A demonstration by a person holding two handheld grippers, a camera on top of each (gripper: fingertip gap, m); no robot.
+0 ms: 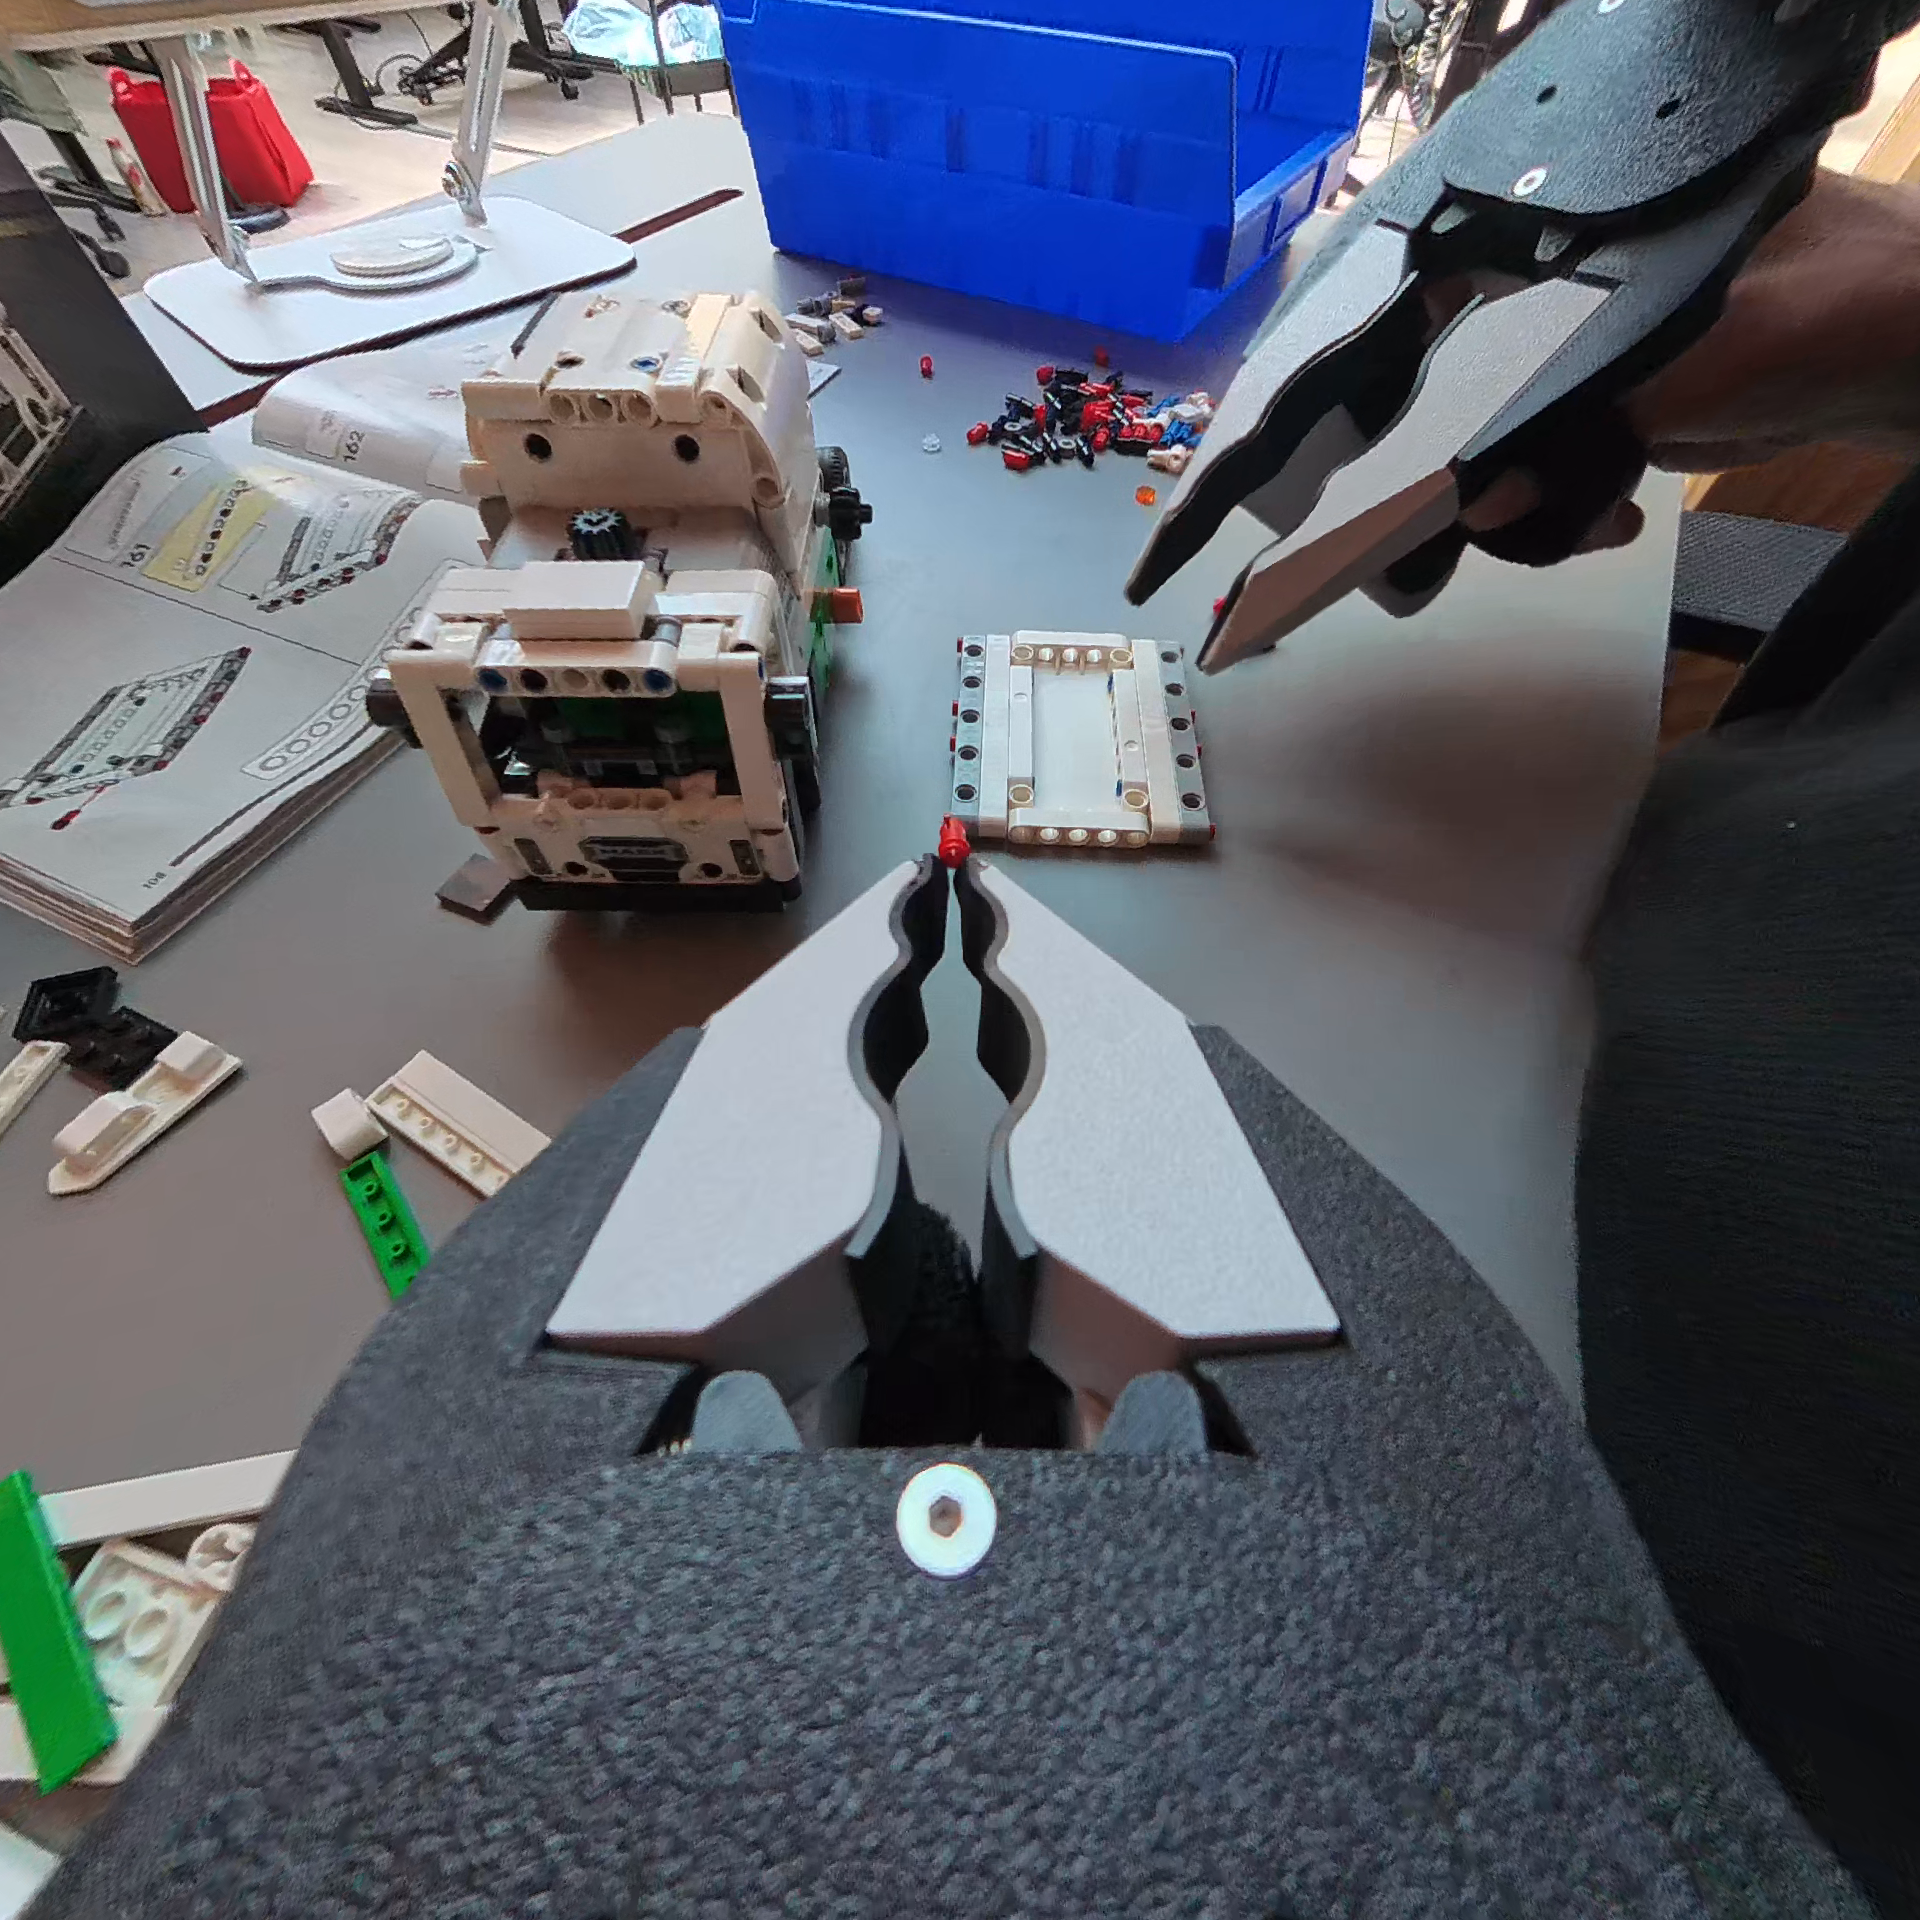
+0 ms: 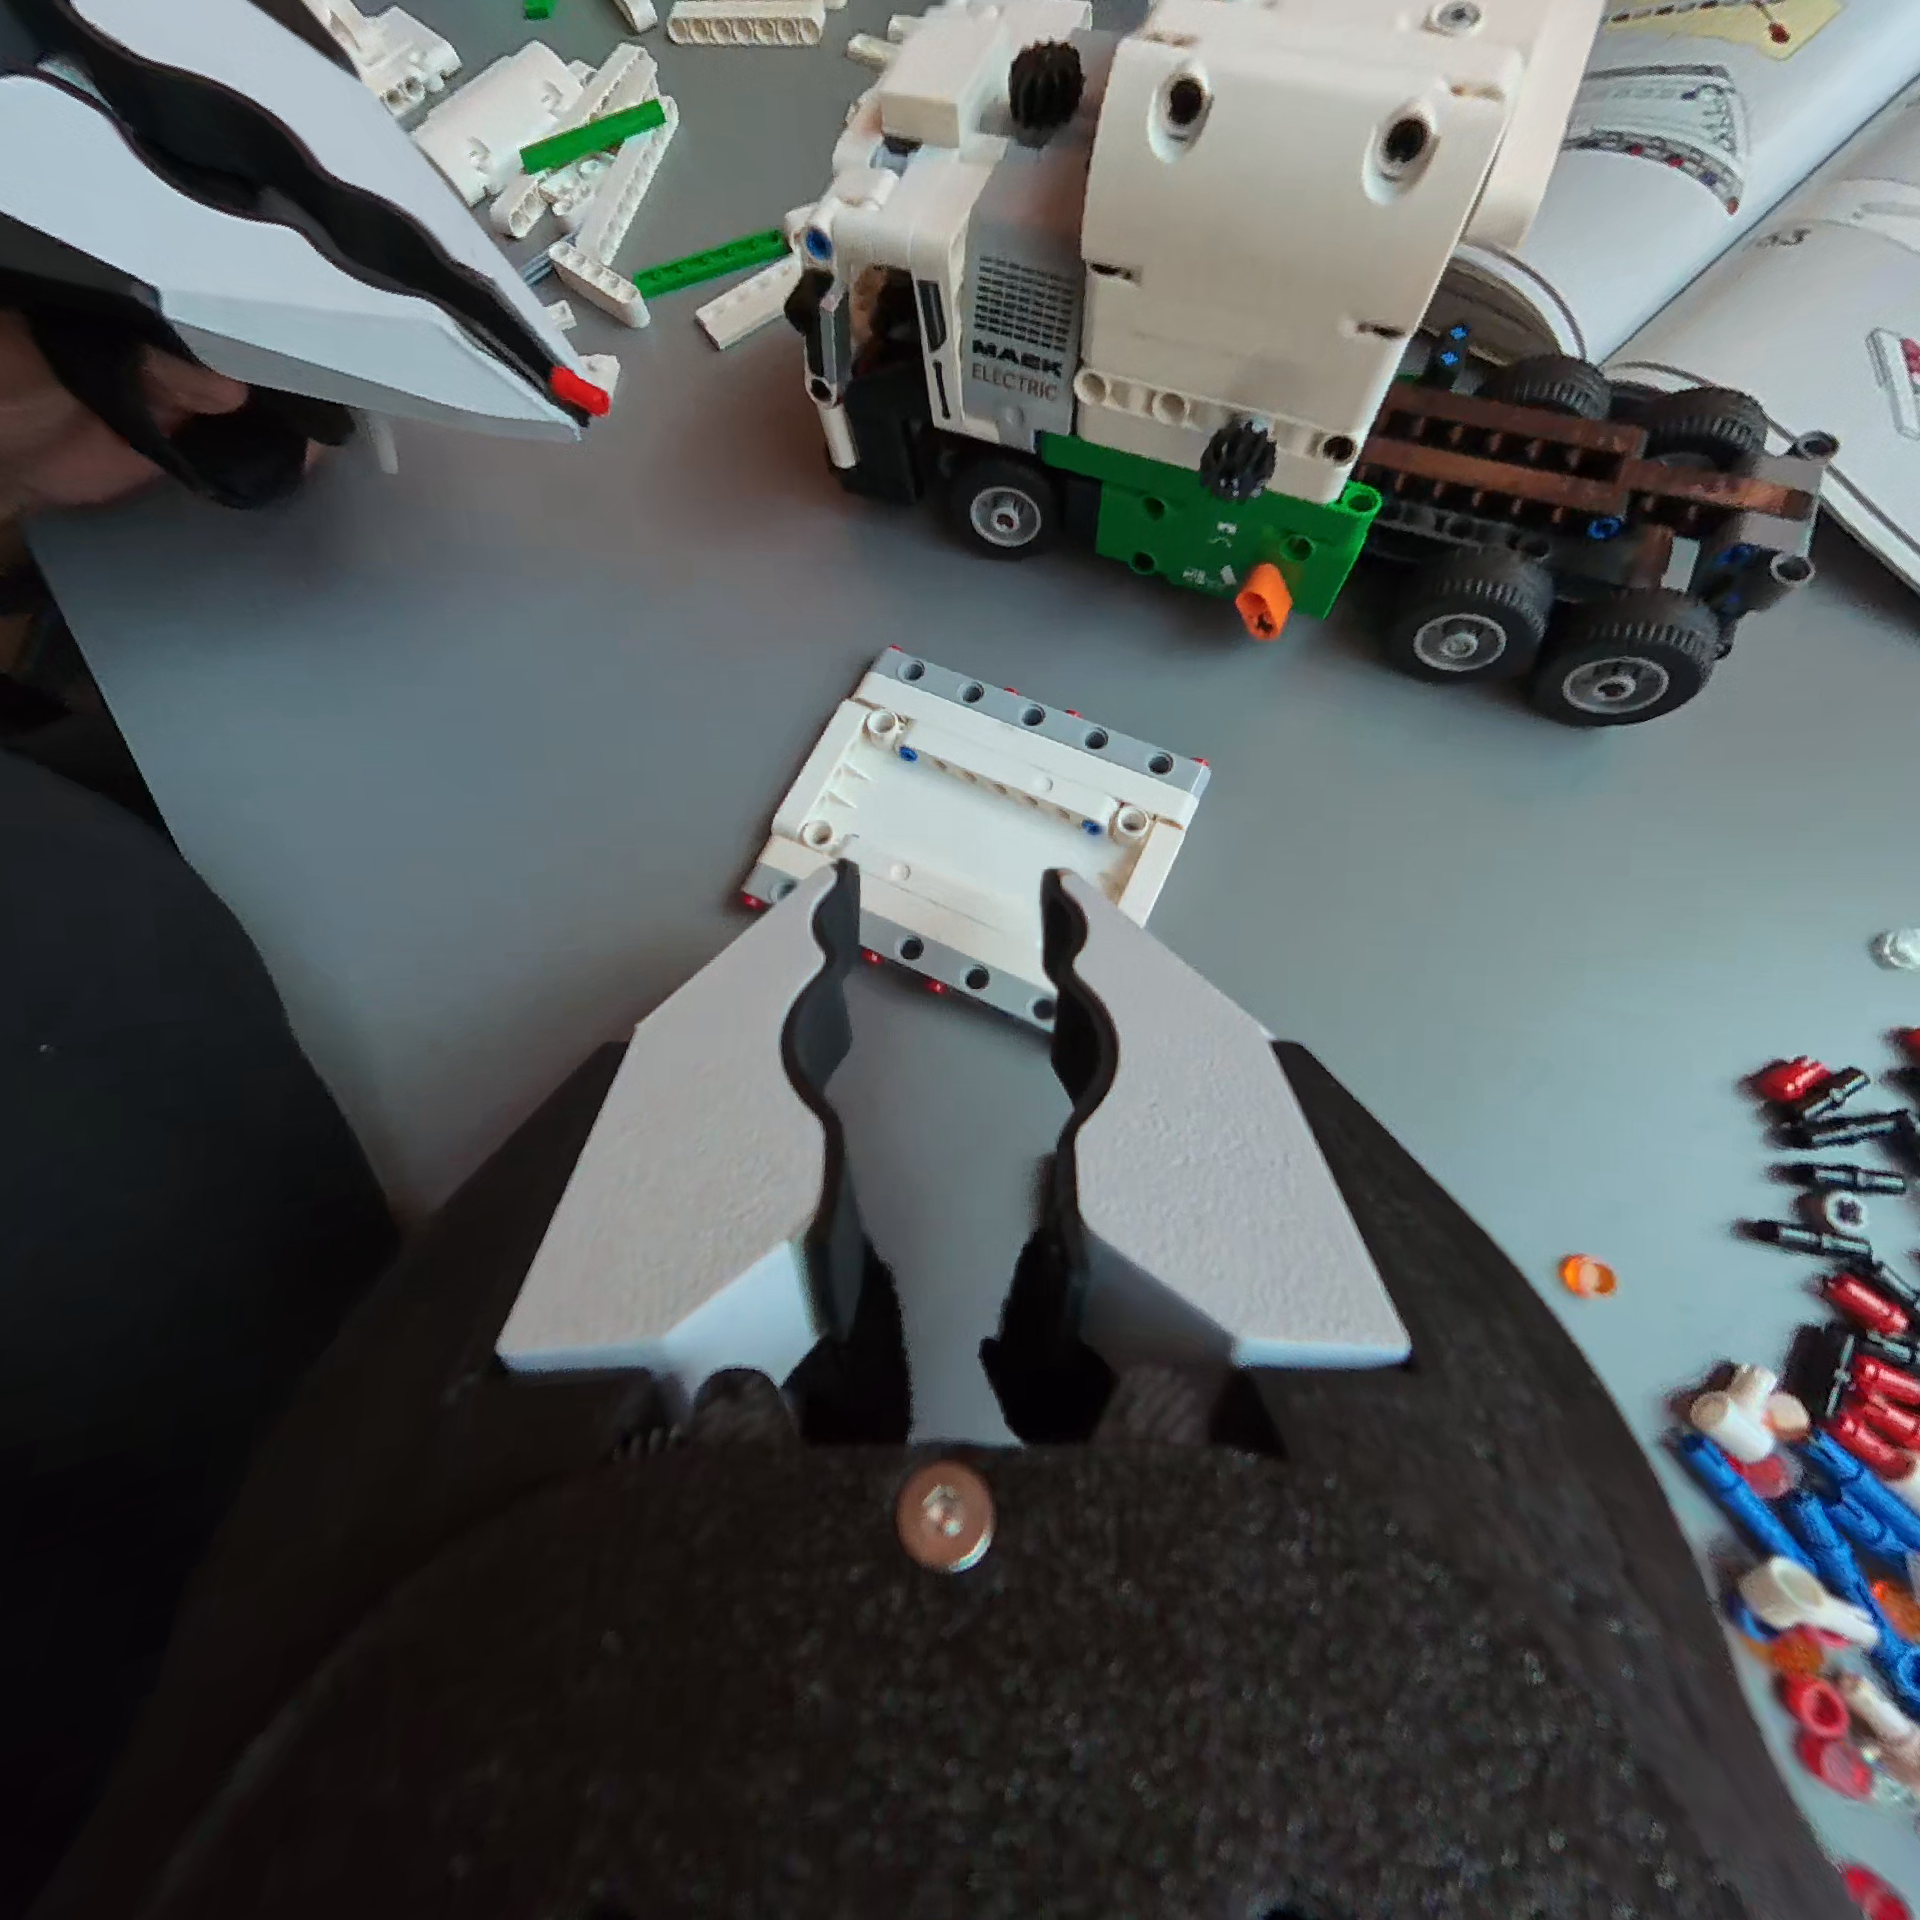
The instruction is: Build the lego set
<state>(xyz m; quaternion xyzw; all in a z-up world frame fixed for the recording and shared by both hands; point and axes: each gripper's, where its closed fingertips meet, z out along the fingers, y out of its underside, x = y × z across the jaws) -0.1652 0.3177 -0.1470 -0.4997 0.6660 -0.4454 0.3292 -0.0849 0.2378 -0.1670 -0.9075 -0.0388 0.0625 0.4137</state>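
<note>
Red pin point(image 1: 951, 840): small, held at the very tip of the left tongs point(image 1: 953, 868), which are closed on it; it is above the surface, just beside the near edge of the panel.
Left tongs: seen from the right wrist view they come in from the upper left, with the pin point(image 2: 578, 390) sticking out of the tip.
Right tongs point(image 2: 948, 883): open, nothing between the fingers; the tips are over the near edge of the panel.
Panel point(image 2: 977, 821): flat, white with grey strips on two sides, lying on the grey surface point(image 2: 468, 644).
Truck point(image 2: 1195, 343): white cab, green block on the side, black wheels; it stands behind the panel, apart from it.
Small parts point(image 1: 1086, 416): red, black and blue pins in a loose pile, near the blue bin point(image 1: 1039, 156).
Booklet point(image 1: 197, 665): open, to the left of the truck.
</note>
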